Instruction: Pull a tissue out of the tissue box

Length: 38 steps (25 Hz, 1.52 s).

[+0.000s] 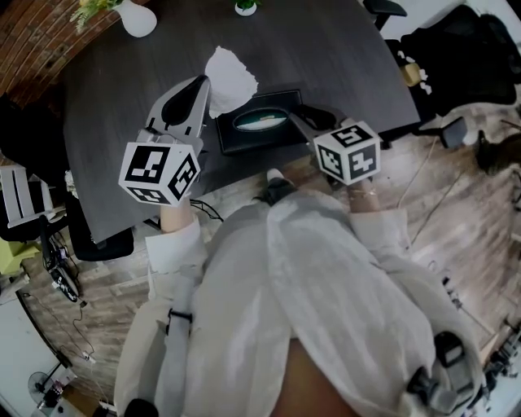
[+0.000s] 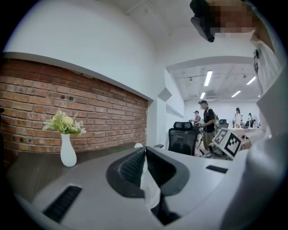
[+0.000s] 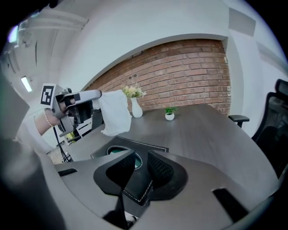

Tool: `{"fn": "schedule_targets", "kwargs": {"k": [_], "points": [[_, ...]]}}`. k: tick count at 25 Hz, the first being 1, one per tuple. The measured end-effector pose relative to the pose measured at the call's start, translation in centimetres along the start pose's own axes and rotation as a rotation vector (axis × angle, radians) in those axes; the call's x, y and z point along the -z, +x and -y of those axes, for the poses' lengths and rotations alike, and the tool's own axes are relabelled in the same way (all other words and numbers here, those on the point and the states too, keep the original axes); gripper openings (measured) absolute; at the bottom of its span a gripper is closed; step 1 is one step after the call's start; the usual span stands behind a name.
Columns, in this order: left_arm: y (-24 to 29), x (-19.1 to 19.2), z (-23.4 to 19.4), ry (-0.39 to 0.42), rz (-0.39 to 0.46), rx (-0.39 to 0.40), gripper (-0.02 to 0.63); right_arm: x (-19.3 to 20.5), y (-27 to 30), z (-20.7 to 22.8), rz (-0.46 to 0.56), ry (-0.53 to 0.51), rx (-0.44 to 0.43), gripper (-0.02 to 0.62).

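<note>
A white tissue (image 1: 230, 80) hangs free above the dark table (image 1: 122, 89), clear of the black tissue box (image 1: 260, 122). My left gripper (image 1: 203, 85) is shut on the tissue's edge, and in the left gripper view the tissue (image 2: 149, 184) sits pinched between the closed jaws of the left gripper (image 2: 145, 152). The right gripper view shows the tissue (image 3: 114, 114) held up over the box (image 3: 146, 146). My right gripper (image 1: 303, 114) is at the box's near right corner. Its jaws (image 3: 141, 159) stand apart, straddling that corner, with the oval slot just beyond.
A white vase with flowers (image 1: 137, 16) and a small potted plant (image 1: 245, 6) stand at the table's far side. A black office chair (image 2: 182, 137) and several people are in the background. The table's near edge (image 1: 236, 175) is close to my body.
</note>
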<state>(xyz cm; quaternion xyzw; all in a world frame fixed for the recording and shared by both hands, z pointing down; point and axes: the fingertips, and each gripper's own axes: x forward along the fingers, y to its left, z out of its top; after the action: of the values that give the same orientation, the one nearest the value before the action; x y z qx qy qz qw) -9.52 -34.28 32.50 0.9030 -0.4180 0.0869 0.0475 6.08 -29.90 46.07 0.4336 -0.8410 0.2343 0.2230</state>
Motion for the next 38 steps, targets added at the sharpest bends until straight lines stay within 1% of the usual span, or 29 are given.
{"fn": "schedule_targets", "kwargs": {"k": [5, 10, 13, 15, 20, 23, 26, 30, 35, 38], "points": [[-2.2, -1.2, -1.1, -0.041, 0.086, -0.08, 0.009, -2.6, -0.4, -1.9, 0.1, 0.028, -0.048, 0.081], [-4.1, -1.8, -1.8, -0.099, 0.161, -0.152, 0.009, -4.7, -1.1, -3.3, 0.162, 0.002, -0.068, 0.069], [-5.1, -1.8, -1.8, -0.141, 0.192, -0.177, 0.009, -6.1, -1.7, -3.8, 0.205, -0.016, -0.071, 0.06], [-5.5, -1.6, -1.6, -0.159, 0.198, -0.183, 0.009, -7.0, -2.1, -4.1, 0.234, -0.025, -0.073, 0.054], [-6.4, -0.5, -1.5, -0.172, 0.177, -0.19, 0.009, -8.7, -3.1, -5.3, 0.304, -0.049, -0.072, 0.026], [-6.9, 0.4, -1.6, -0.185, 0.15, -0.21, 0.009, -9.3, -3.2, -6.2, 0.32, -0.057, -0.074, 0.015], [-7.2, 1.3, -1.4, -0.189, 0.123, -0.21, 0.009, -9.1, -2.7, -7.2, 0.306, -0.07, -0.09, 0.012], [-7.5, 2.8, -1.3, -0.163, 0.069, -0.207, 0.009, -8.0, -1.6, -8.6, 0.26, -0.093, -0.115, 0.011], [-7.3, 4.7, -0.7, -0.172, 0.003, -0.194, 0.009, -7.2, -1.3, -8.9, 0.235, -0.103, -0.114, 0.008], [-7.0, 5.2, -0.4, -0.179, -0.017, -0.185, 0.009, -7.1, -1.3, -8.9, 0.226, -0.112, -0.112, 0.005]]}}
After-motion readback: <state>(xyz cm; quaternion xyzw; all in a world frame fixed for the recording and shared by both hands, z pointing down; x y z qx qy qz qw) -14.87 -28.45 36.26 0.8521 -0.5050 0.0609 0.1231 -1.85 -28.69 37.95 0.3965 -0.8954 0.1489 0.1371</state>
